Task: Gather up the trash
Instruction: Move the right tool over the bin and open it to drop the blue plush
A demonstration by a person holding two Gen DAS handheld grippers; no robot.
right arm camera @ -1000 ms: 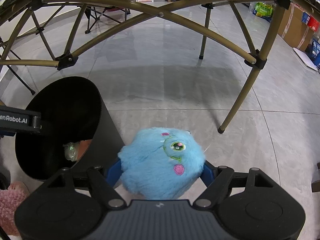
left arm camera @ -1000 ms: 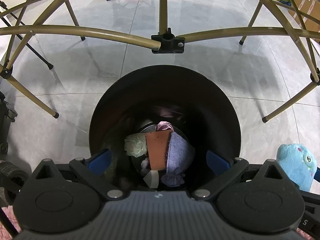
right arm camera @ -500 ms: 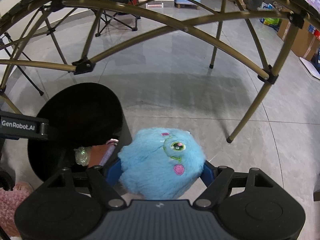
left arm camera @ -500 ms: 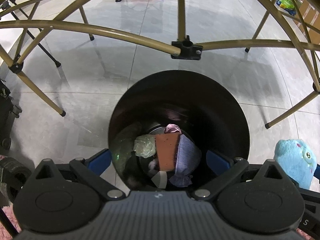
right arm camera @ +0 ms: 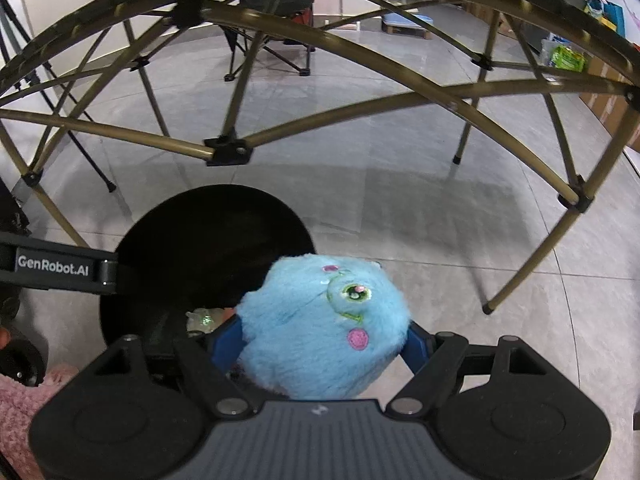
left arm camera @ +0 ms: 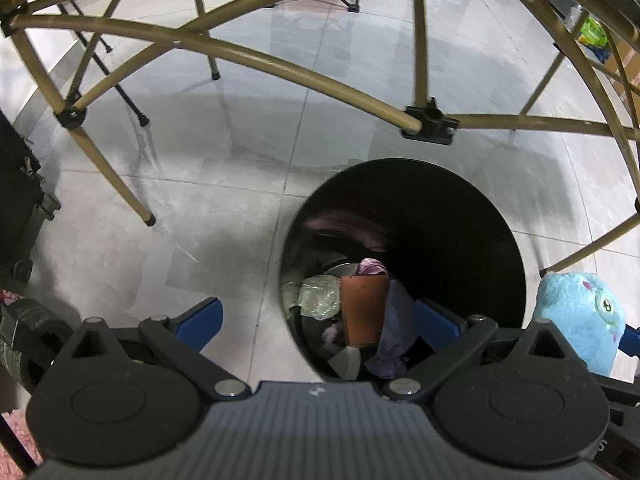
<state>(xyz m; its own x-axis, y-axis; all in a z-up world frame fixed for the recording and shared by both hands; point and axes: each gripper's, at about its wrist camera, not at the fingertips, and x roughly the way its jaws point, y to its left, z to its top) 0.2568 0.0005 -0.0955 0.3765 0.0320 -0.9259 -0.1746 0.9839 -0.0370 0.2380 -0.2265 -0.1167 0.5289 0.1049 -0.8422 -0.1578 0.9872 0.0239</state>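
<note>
Right gripper [right arm camera: 324, 334] fingers clamped on blue plush toy [right arm camera: 326, 322]; bin [right arm camera: 208, 240] mouth ahead-left of fingers. Centre over opening before releasing. Left gripper [left arm camera: 318, 320] fingers open, empty.

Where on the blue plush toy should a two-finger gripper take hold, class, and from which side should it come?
Grip the blue plush toy across its round, soft body, one finger on each flank, coming from behind it, opposite its face. The right gripper already holds it this way: the fur bulges between the blue pads, the eye faces forward and stays uncovered, and the toy hangs beside the black bin.
</note>
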